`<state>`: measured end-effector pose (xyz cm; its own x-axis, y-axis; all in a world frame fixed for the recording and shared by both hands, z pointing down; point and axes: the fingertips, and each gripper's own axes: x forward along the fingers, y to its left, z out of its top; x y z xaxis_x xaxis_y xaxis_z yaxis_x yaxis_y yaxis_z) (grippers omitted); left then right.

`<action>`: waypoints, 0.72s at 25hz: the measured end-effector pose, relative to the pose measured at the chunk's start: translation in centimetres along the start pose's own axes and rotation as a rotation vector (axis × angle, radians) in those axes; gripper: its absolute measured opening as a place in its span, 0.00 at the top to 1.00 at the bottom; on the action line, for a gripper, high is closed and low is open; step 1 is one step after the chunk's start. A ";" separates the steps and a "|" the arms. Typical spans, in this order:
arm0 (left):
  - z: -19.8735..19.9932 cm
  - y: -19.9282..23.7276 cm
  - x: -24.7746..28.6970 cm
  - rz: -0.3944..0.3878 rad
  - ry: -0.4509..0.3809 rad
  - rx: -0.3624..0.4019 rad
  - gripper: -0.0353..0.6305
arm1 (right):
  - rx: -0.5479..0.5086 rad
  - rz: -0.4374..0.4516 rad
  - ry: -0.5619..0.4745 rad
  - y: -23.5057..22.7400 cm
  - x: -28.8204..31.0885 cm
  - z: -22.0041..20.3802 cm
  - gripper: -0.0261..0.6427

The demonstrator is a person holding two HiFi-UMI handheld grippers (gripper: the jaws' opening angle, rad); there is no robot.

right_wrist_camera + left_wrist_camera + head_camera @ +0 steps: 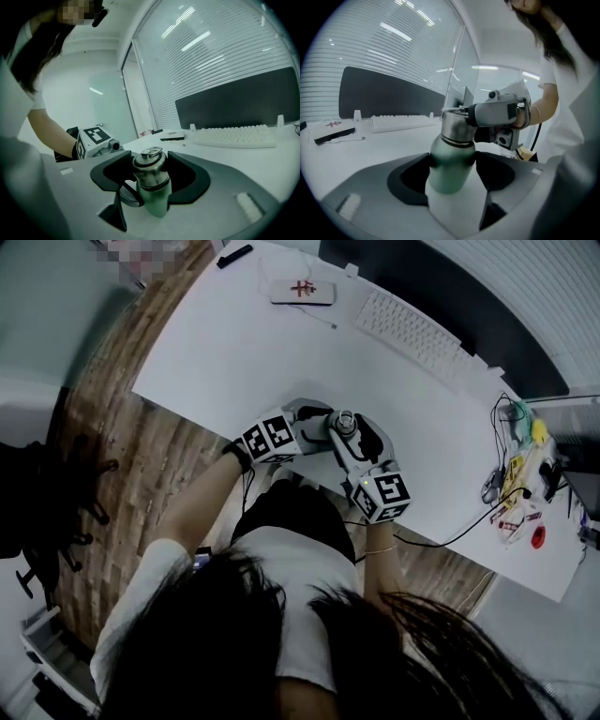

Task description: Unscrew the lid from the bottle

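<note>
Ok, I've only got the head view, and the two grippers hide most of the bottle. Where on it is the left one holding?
Observer: The left gripper has its jaws shut on the bottle, on its green body just below the steel lid.
Operator: And the right one?
Observer: The right gripper has its jaws on either side of the lid. I can't tell whether they press on it.
Operator: Is the lid off yet?
Observer: No. In the right gripper view it sits on the bottle's neck with no gap showing.
</note>
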<state>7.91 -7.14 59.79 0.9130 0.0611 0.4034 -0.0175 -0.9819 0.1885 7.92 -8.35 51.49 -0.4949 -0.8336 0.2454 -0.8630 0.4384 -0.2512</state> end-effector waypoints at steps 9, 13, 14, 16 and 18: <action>0.0 -0.3 -0.2 -0.219 0.101 0.095 0.41 | -0.177 0.427 0.156 1.4 0.2 -0.4 0.60; 0.1 -0.4 -0.4 -0.335 0.159 0.146 0.41 | -0.247 0.636 0.235 2.0 0.3 -0.7 0.60; 0.1 -0.5 -0.4 -0.361 0.173 0.158 0.41 | -0.271 0.684 0.256 2.1 0.3 -0.6 0.60; 0.2 -0.5 -0.4 -0.411 0.202 0.189 0.41 | -0.317 0.771 0.295 2.3 0.3 -0.6 0.60; 0.2 -0.4 -0.4 -0.454 0.233 0.225 0.41 | -0.359 0.836 0.327 2.3 0.3 -0.8 0.60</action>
<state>7.59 -6.77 59.37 0.6940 0.4998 0.5183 0.4670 -0.8603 0.2043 5.66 -7.34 51.71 -0.9204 -0.0948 0.3793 -0.1719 0.9695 -0.1747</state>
